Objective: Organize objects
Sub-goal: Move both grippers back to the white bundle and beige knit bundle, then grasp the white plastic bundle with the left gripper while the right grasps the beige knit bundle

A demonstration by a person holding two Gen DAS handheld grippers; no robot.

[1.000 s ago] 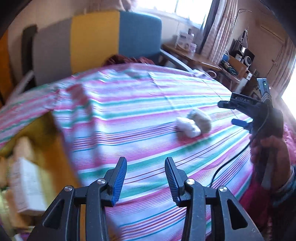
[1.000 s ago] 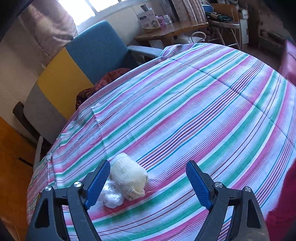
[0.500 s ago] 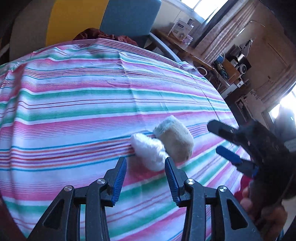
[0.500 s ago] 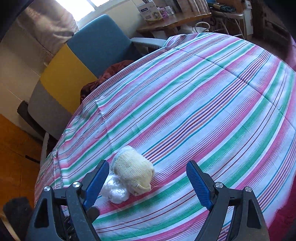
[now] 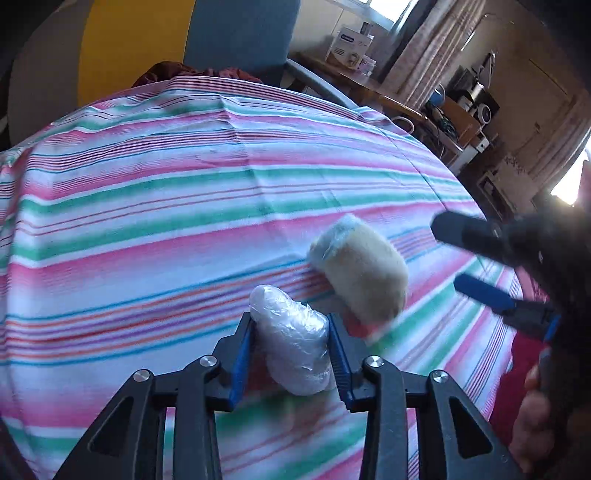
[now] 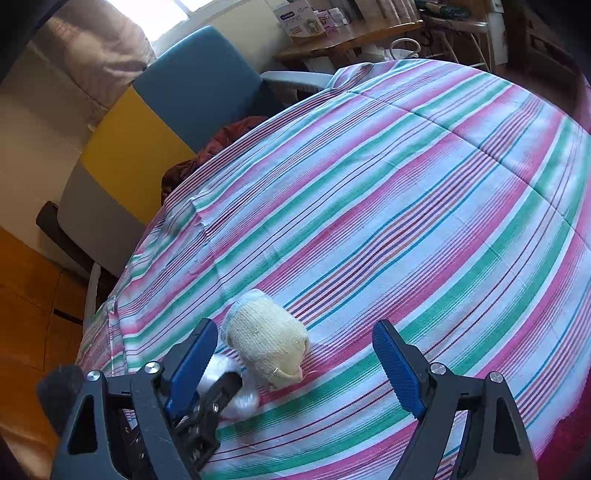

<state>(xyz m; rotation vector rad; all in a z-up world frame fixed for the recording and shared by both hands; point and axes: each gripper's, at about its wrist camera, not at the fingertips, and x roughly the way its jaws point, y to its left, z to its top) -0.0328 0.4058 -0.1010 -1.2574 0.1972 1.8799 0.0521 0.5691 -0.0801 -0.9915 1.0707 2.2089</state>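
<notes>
In the left wrist view the round table under a pink, green and white striped cloth [image 5: 155, 206] filled the frame, with a chair of grey, yellow and blue panels [image 5: 147, 40] behind it and a white printed carton [image 5: 349, 46] on a wooden side table by the curtains; its lettering was too small to read. The left gripper [image 5: 290, 349] had its blue pads on either side of a white lump wrapped in clear plastic film [image 5: 291, 347], and its jaws were closing, the pads at or very near the wrap. Just beside the lump lay a cream knitted roll with a pale blue end [image 5: 360, 273], somewhat blurred. At the right edge the right gripper [image 5: 476, 264] was held in a hand [image 5: 532, 410], its jaws spread. A second earlier the left gripper had hung well short of both bundles with nothing between its wider jaws; half a second earlier the white lump lay just ahead of its tips.

In the right wrist view the same cloth [image 6: 406, 184] and chair [image 6: 155, 122] showed, and the carton [image 6: 301, 18] bore blue print that could not be read. The right gripper [image 6: 295, 363] stood wide open over the cloth, gripping nothing, the knitted roll [image 6: 267, 345] lying between its pads nearer the left one. The white lump [image 6: 236, 391] sat low left, with a black finger of the left gripper [image 6: 216, 397] against it; that finger was not there a second before, and the right gripper's spread had hardly changed
</notes>
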